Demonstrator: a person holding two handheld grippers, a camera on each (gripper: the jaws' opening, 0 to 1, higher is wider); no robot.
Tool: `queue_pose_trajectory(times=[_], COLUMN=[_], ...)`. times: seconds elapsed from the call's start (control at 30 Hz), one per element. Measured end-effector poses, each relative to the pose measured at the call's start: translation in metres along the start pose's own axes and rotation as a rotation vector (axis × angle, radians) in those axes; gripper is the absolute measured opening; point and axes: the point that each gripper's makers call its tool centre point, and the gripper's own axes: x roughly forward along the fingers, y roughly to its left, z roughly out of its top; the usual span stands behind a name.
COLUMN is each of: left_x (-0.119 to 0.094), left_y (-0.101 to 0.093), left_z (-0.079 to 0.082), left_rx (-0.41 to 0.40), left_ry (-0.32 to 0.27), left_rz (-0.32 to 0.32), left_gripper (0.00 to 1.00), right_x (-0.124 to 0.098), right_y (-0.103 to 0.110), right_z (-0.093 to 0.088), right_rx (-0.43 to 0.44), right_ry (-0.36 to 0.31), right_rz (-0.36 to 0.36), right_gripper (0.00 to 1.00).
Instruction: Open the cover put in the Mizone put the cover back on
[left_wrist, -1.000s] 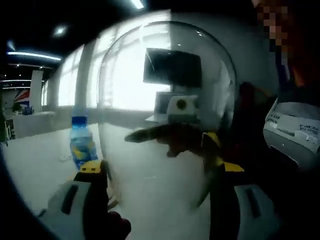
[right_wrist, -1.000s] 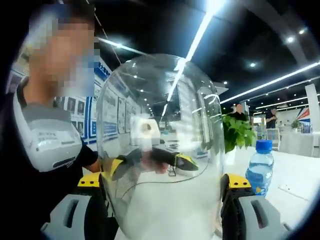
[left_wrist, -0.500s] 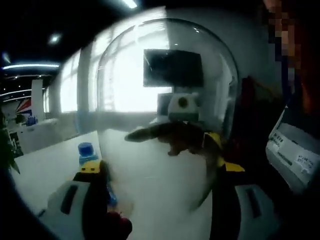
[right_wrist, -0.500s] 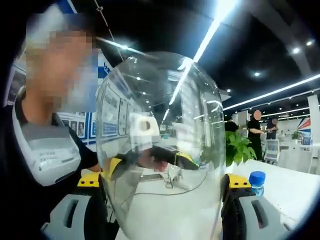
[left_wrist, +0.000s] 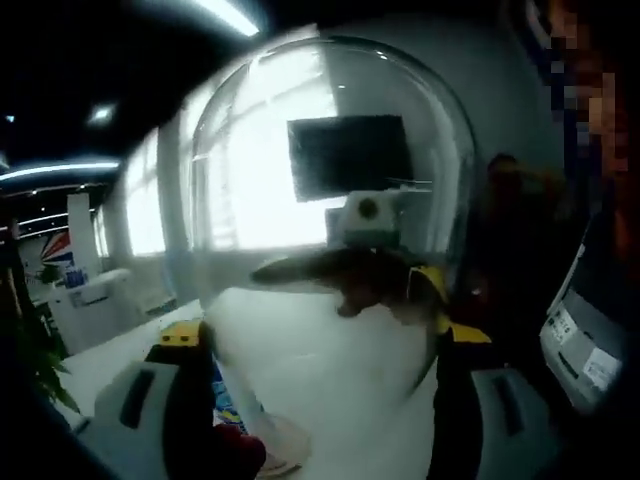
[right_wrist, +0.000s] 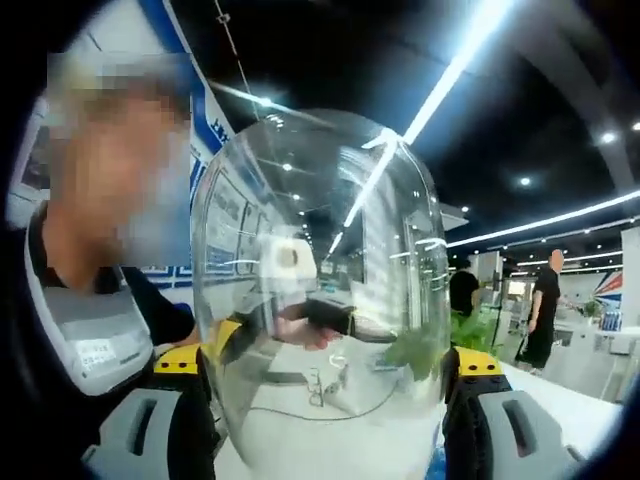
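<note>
Left gripper view is showing the clear dome cover (left_wrist: 330, 200) being held up off the white table (left_wrist: 330, 400) between the 2 jaws of the left gripper (left_wrist: 318, 400), and the right gripper (left_wrist: 345, 280) is showing through the glass on its far side. Right gripper view is showing the right gripper (right_wrist: 330, 410) clamping the same cover (right_wrist: 320, 290), with a person's grey vest (right_wrist: 85, 335) to the left and a green plant (right_wrist: 470, 330) and 2 standing people behind. A sliver of the Mizone bottle (left_wrist: 225, 410) is peeking out beside the left jaw in the left gripper view, mostly blocked by it.
</note>
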Motion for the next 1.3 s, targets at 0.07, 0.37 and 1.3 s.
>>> queue_pose_trajectory(times=[0.07, 0.37, 1.3], left_x=[0.002, 0.013, 0.045], left_y=[0.006, 0.039, 0.114], left_z=[0.005, 0.013, -0.047], left_rx=[0.010, 0.040, -0.022], left_ry=[-0.004, -0.005, -0.045], left_rz=[0.002, 0.001, -0.022], left_gripper=[0.76, 0.76, 0.77], right_x=[0.002, 0.006, 0.014], right_y=[-0.006, -0.037, -0.115], right_z=[0.003, 0.005, -0.063], right_rx=[-0.008, -0.024, 0.037], right_ry=[-0.004, 0.002, 0.056], right_rz=[0.001, 0.002, -0.019], right_gripper=[0.89, 0.89, 0.90])
